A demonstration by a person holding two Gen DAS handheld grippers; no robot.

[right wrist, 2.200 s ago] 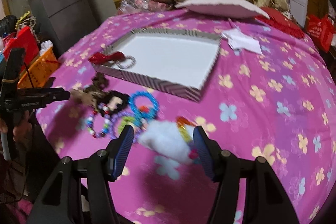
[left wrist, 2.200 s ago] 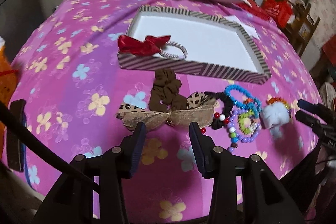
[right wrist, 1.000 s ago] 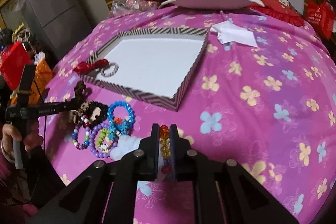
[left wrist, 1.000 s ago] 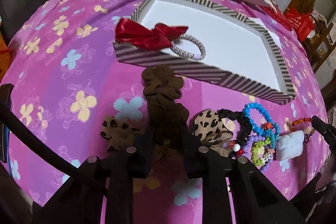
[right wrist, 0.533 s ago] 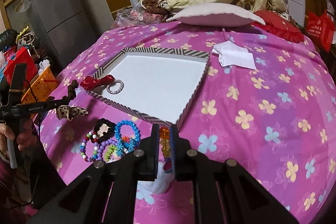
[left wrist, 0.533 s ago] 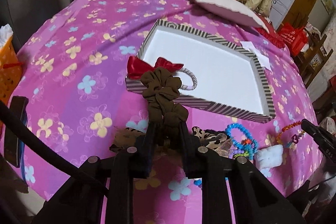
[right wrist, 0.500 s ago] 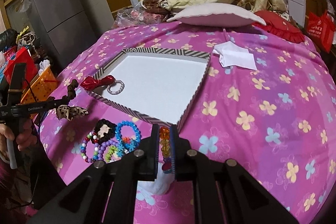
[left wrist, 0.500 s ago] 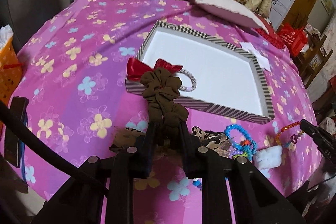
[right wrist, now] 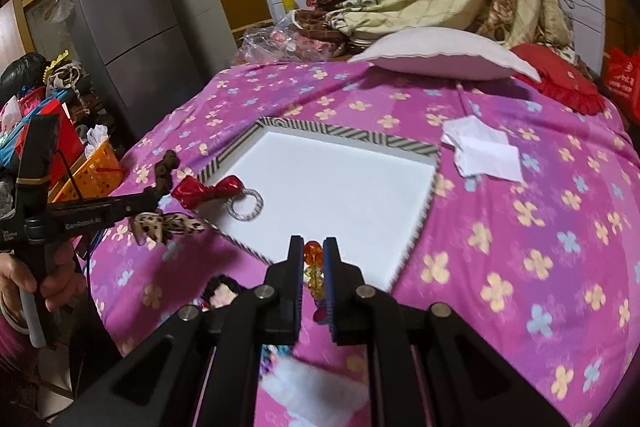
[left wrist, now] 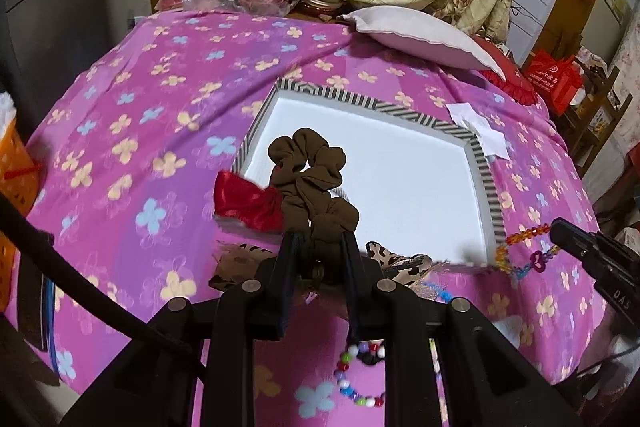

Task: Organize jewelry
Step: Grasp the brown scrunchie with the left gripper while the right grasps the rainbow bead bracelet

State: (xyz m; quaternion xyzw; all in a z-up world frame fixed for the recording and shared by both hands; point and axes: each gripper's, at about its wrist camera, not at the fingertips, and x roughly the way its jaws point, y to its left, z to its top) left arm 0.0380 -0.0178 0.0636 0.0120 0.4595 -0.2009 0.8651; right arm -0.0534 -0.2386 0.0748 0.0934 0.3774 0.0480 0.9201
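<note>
My left gripper point(left wrist: 320, 239) is shut on a brown scrunchie point(left wrist: 308, 171), held in the air in front of the striped tray point(left wrist: 360, 101). A leopard-print bow point(left wrist: 396, 261) hangs at its fingers. The right wrist view shows that gripper point(right wrist: 156, 197) left of the tray point(right wrist: 360, 137) with the scrunchie point(right wrist: 166, 167) and bow point(right wrist: 168, 223). My right gripper point(right wrist: 313, 255) is shut on an orange bead bracelet point(right wrist: 312, 253) above the tray's near corner. A red bow point(right wrist: 200, 191) and a ring hair tie point(right wrist: 245, 209) lie at the tray's left corner.
Bead bracelets point(left wrist: 352, 379), a black hair tie point(right wrist: 220, 293) and a white pompom point(right wrist: 300, 383) lie on the pink flowered bedspread point(right wrist: 520, 227). A pillow point(right wrist: 440, 59) and white paper point(right wrist: 484, 151) lie beyond the tray. An orange basket point(right wrist: 92, 167) and a fridge point(right wrist: 132, 27) stand to the left.
Both grippers were open over the pile, then shut on the scrunchie and the bracelet. Both have since risen, lifting those items and the leopard bow off the bedspread toward the tray.
</note>
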